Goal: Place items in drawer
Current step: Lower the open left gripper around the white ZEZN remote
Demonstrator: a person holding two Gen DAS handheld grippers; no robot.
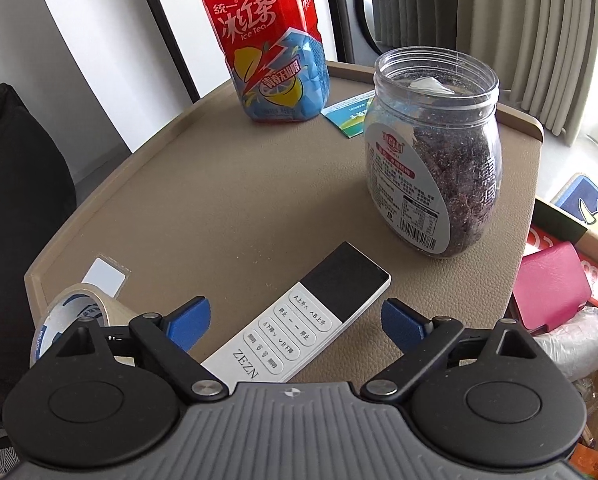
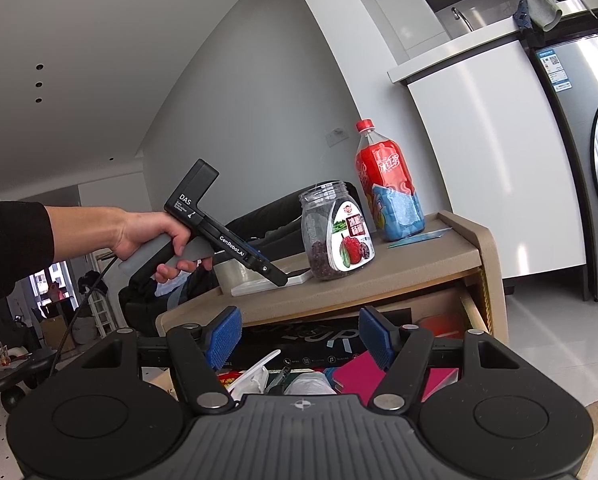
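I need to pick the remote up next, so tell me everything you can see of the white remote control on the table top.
The remote control is a slim white bar, plastic by its look, with a black glossy upper panel and rows of rounded buttons above the letters ZEZN. It lies flat and diagonal on the tan table top, black end towards the clear jar. The left gripper hovers over its lower half, jaws open; contact cannot be told.

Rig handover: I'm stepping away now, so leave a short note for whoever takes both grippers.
Left gripper: open, empty, straddling the remote on the tabletop.
Right gripper: open, empty, over the open drawer.
On the tabletop: remote, tape, jar with no lid, tea bottle, card.
Drawer holds a pink wallet and clutter.
Left: remote first, then the rest.
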